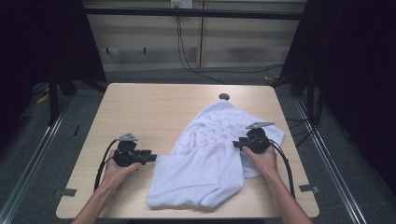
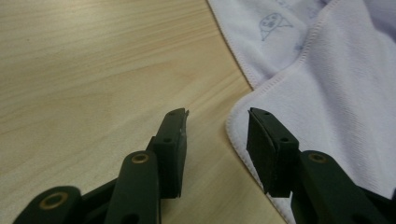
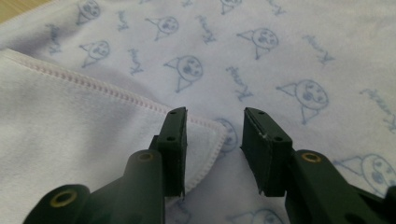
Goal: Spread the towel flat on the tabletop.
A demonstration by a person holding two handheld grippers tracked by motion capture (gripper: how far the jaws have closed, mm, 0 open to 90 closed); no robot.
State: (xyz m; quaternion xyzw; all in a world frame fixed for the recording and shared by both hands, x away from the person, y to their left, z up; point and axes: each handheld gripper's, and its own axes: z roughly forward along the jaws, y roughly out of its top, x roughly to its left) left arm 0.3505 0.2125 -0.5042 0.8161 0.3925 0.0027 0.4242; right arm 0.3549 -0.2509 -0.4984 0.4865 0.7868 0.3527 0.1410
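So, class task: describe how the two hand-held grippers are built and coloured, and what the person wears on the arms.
Both the left gripper and right gripper are black, each topped by a grey three-cornered plate and trailing a black cable. Up close, the jaws are flat dark blocks with small screws, on arms with brass-coloured pivot rings. The forearms are bare: no sleeves or gloves are visible.

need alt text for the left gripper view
The left gripper has its two black jaws open just above a wooden table, at the stitched corner of a white towel that holds nothing between them; a small printed face shows farther up the cloth.
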